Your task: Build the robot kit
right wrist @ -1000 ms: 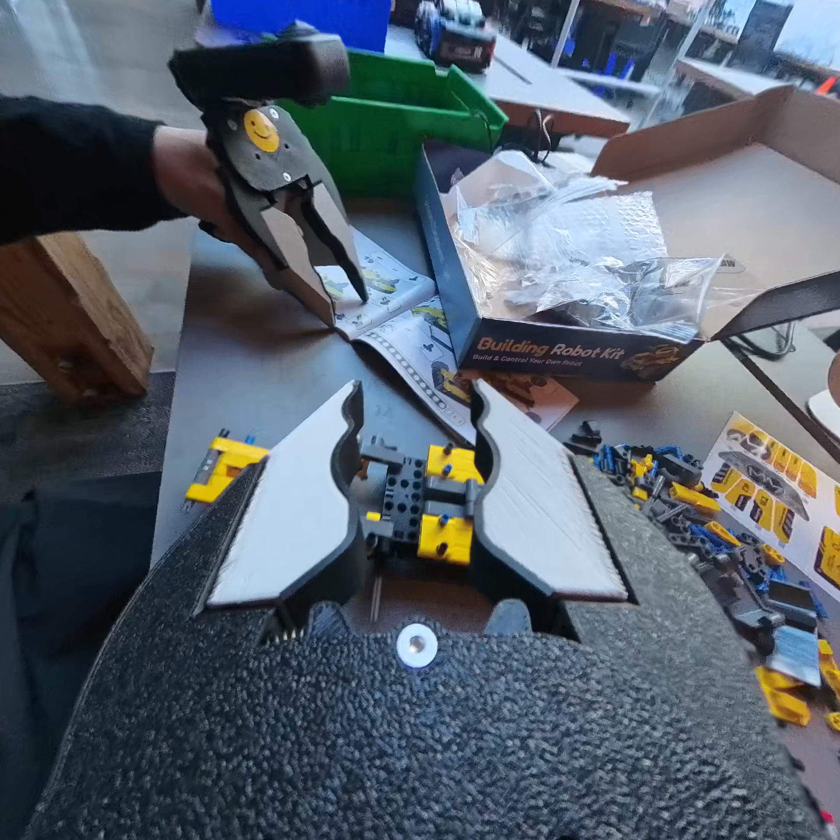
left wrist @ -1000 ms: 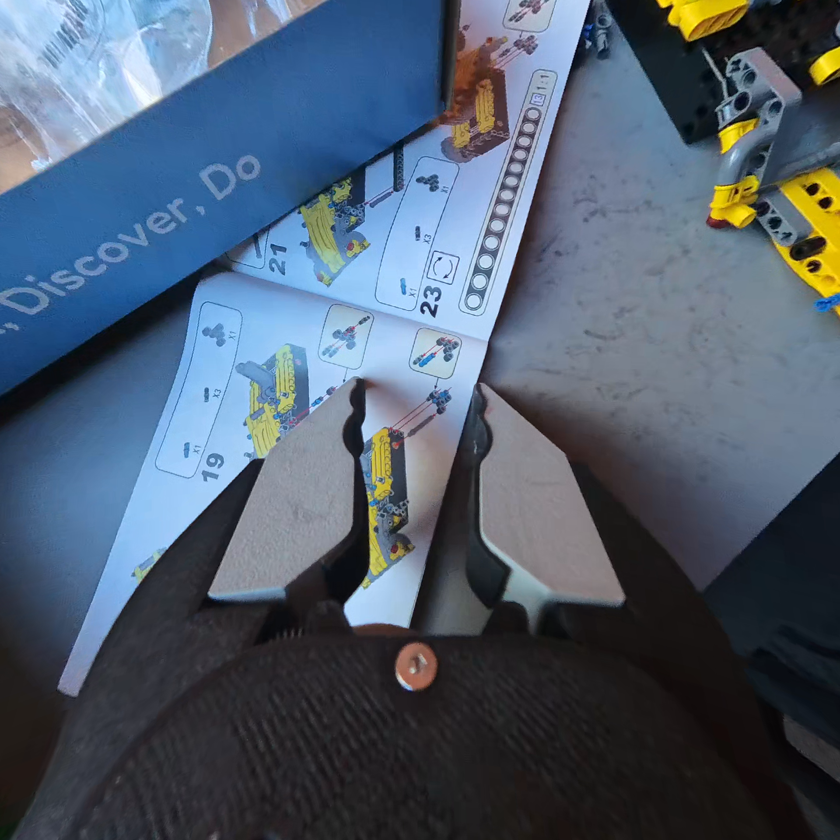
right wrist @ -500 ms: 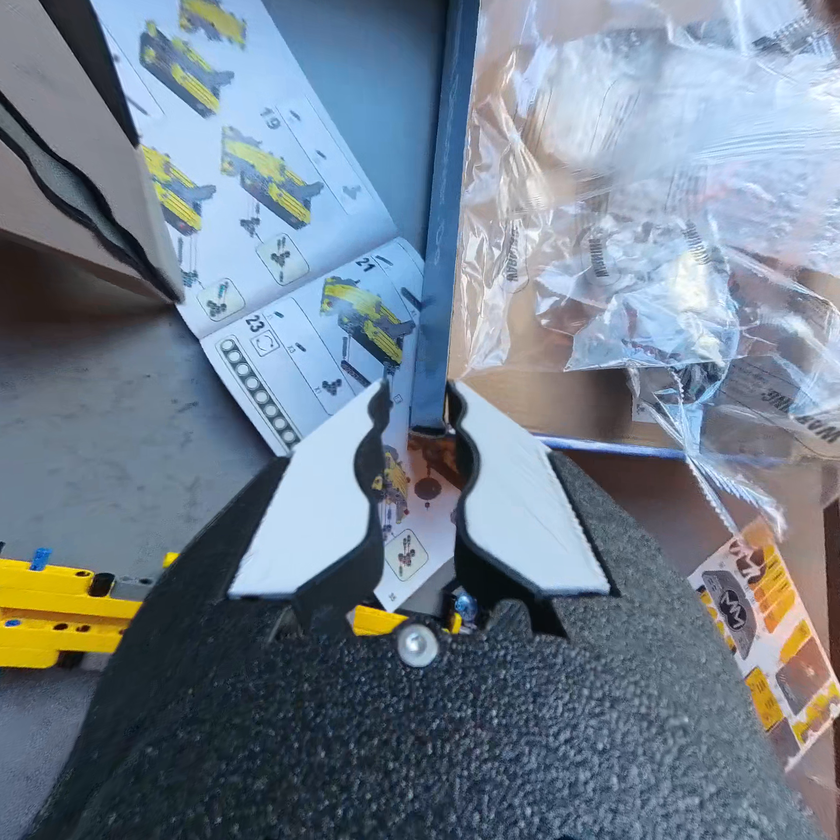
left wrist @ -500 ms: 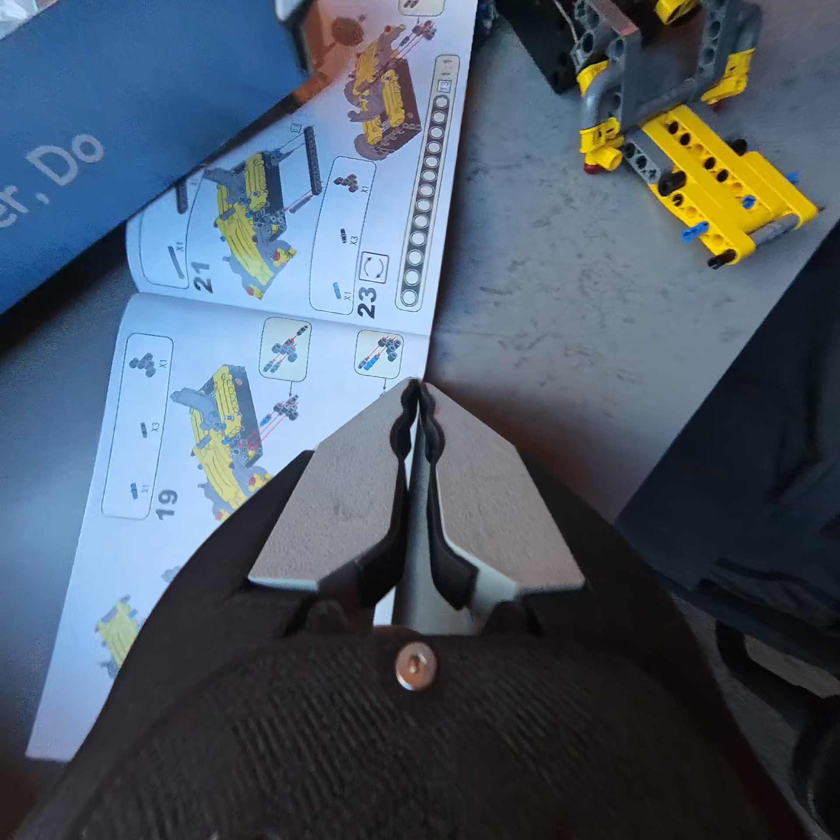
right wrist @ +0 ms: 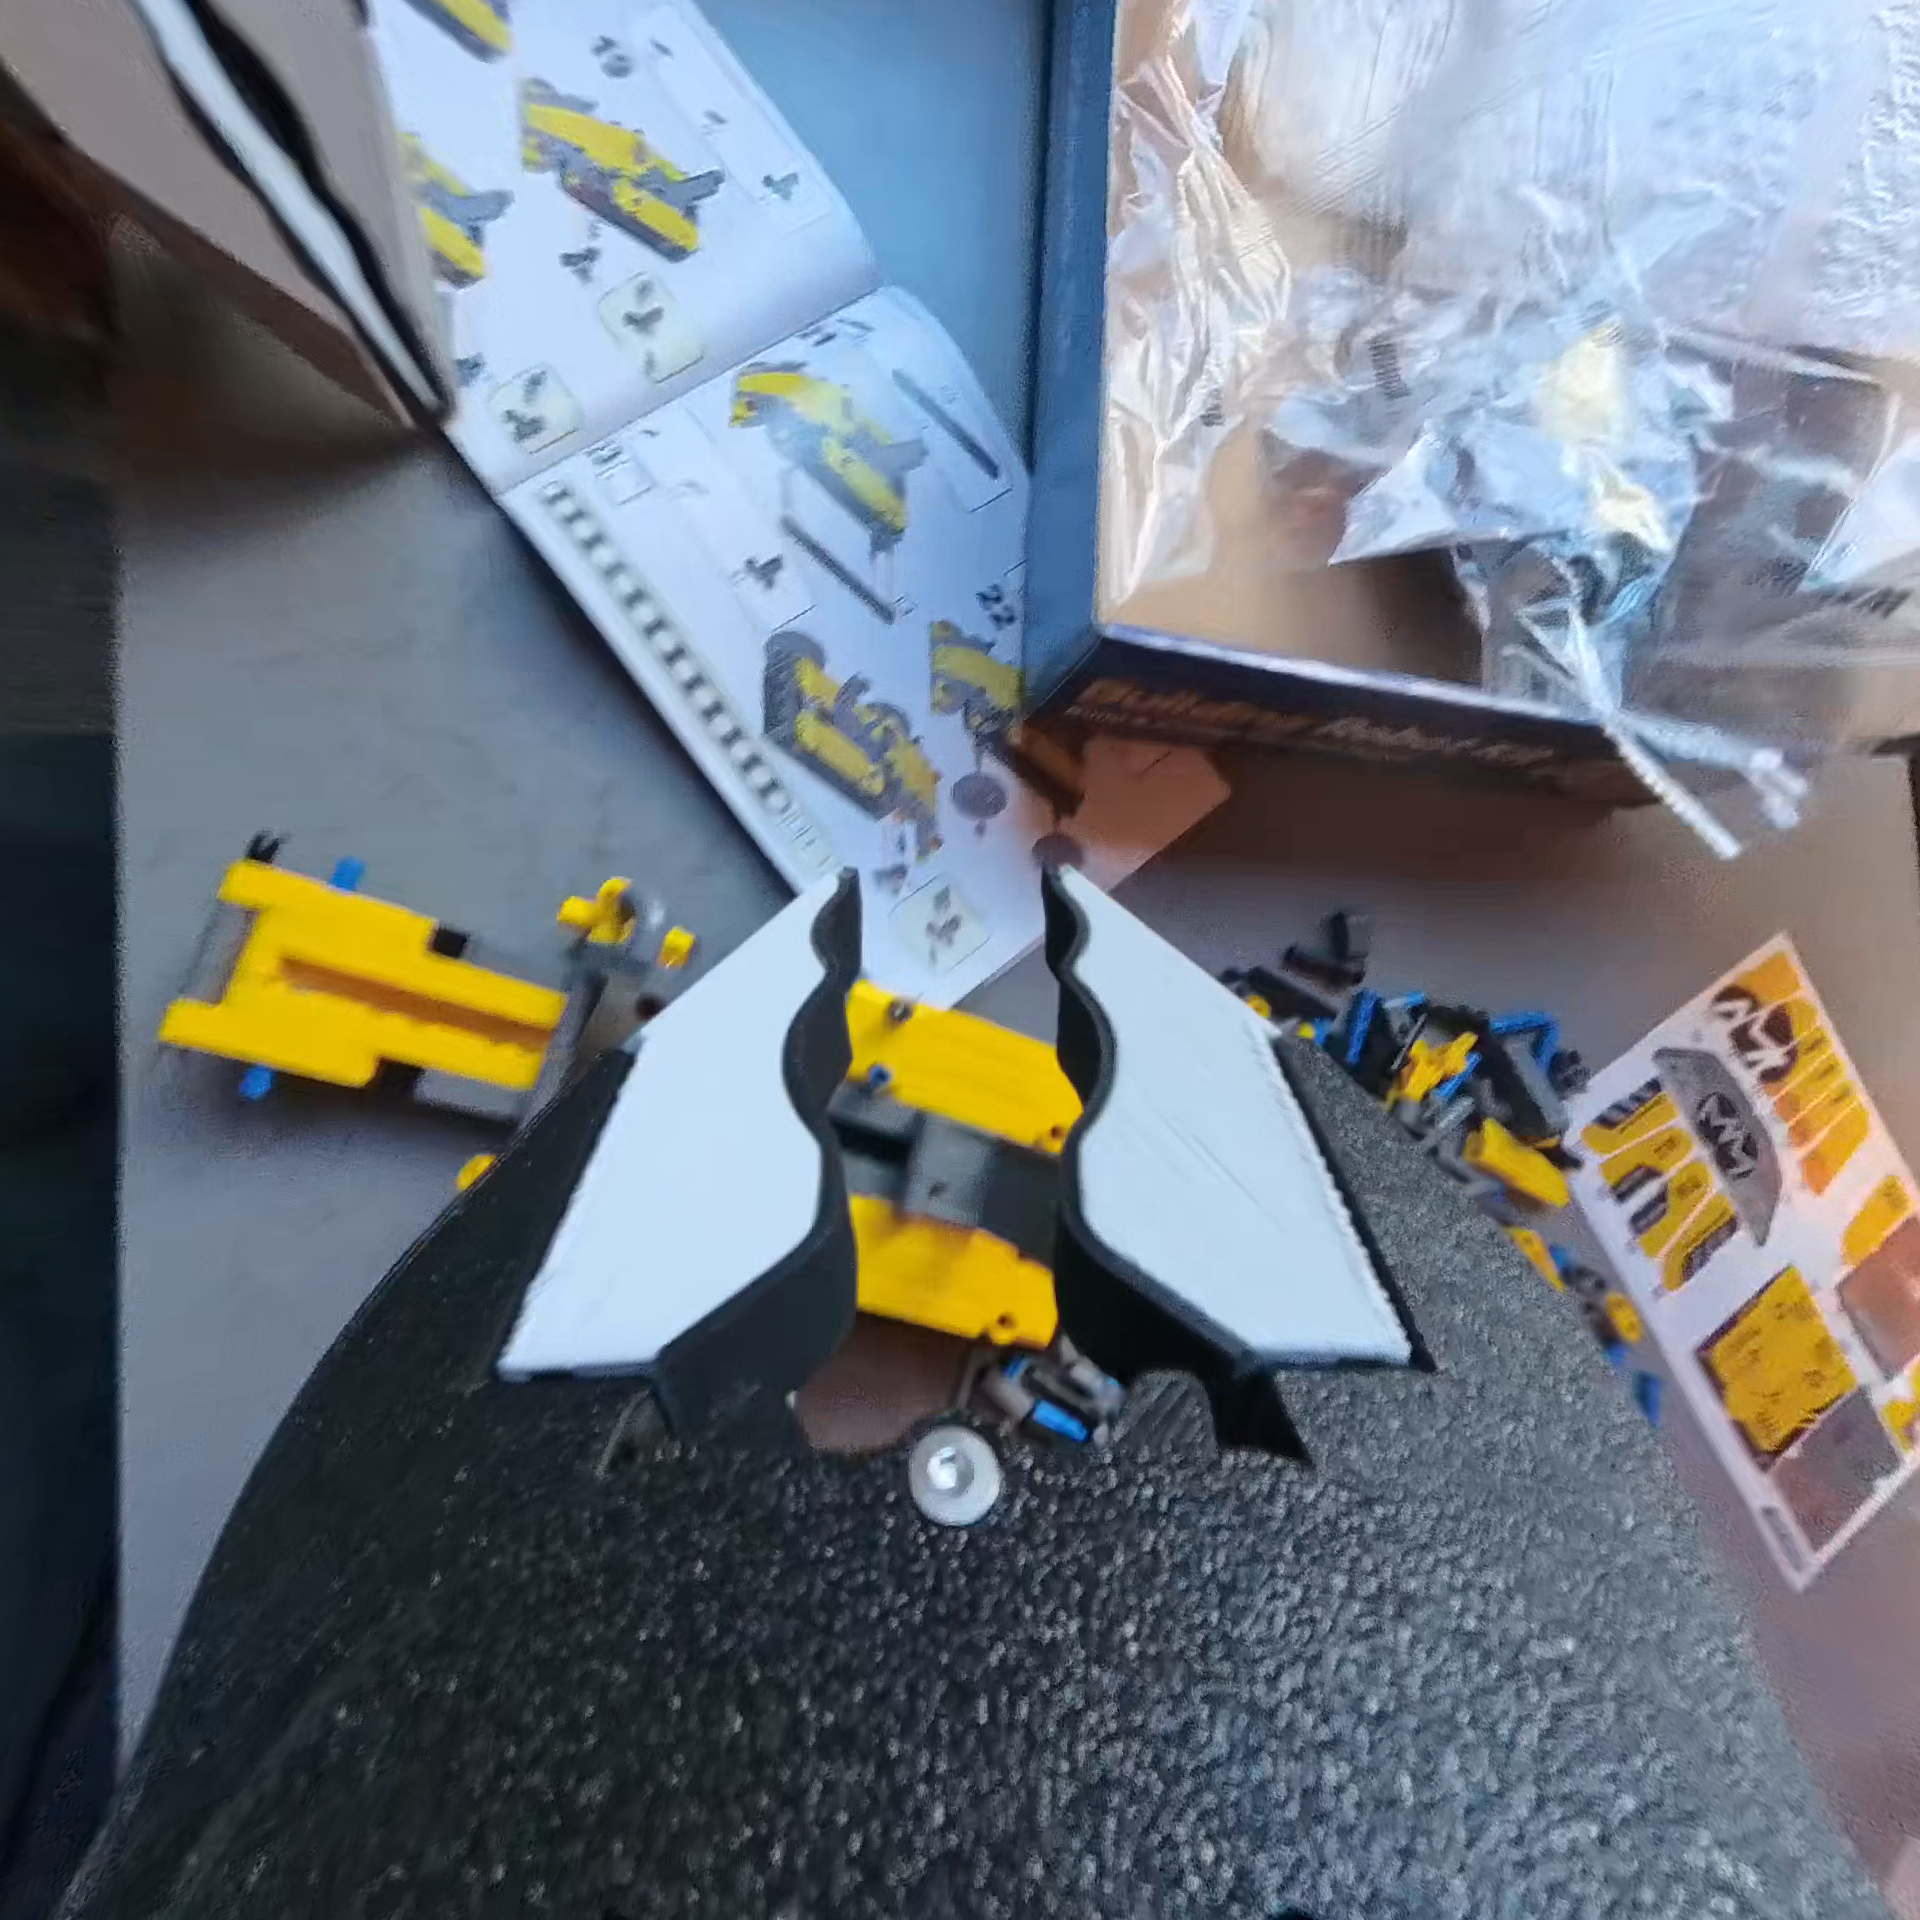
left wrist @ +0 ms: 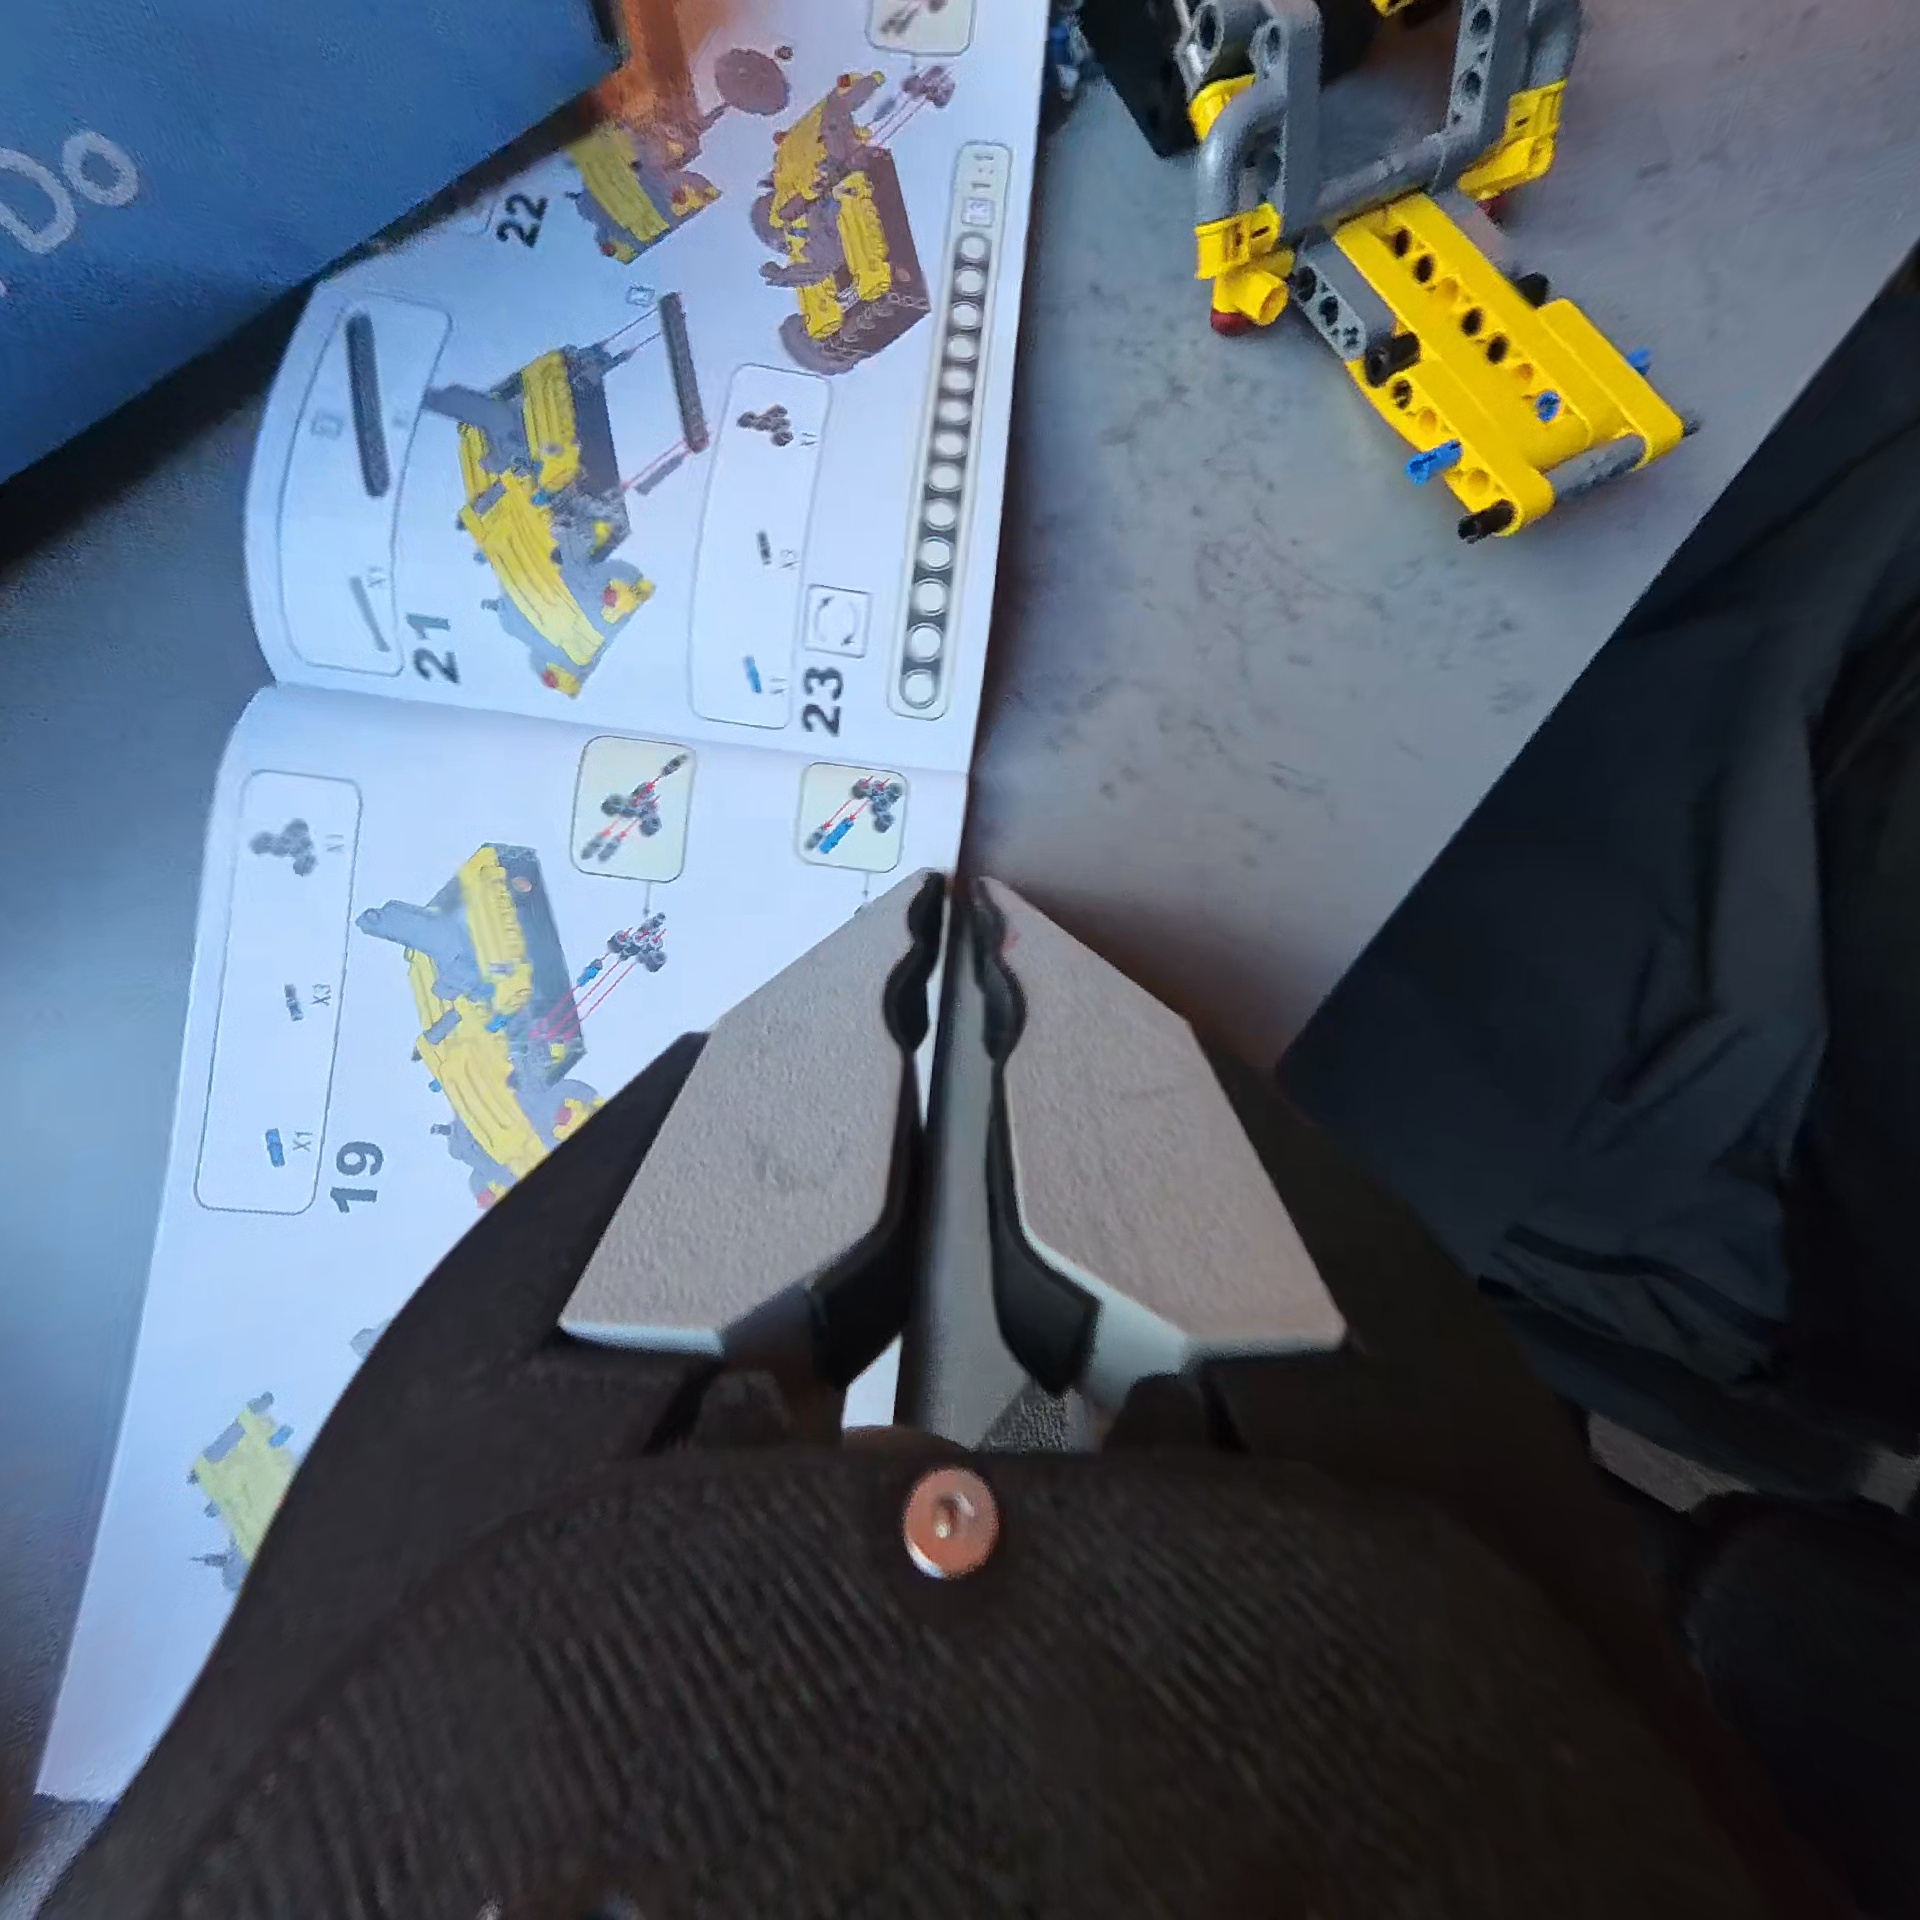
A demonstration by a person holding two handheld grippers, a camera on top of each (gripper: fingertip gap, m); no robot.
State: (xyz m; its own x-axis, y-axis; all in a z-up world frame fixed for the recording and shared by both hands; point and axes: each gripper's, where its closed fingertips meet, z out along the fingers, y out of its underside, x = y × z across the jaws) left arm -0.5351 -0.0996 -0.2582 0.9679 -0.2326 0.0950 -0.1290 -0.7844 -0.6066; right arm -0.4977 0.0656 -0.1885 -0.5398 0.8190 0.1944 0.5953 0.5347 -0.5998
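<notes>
The blue box (right wrist: 1060, 343) holds crumpled clear plastic bags (right wrist: 1475, 343). Your left gripper (left wrist: 951, 894) is pinched shut on the edge of the open booklet (left wrist: 623, 582), whose far page is tucked under the box corner. Your right gripper (right wrist: 948, 904) hangs open and empty over the yellow block model (right wrist: 935, 1153), its tips above the booklet's near corner.

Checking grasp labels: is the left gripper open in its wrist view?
No, the left gripper is shut on the white instruction booklet's edge.
</notes>
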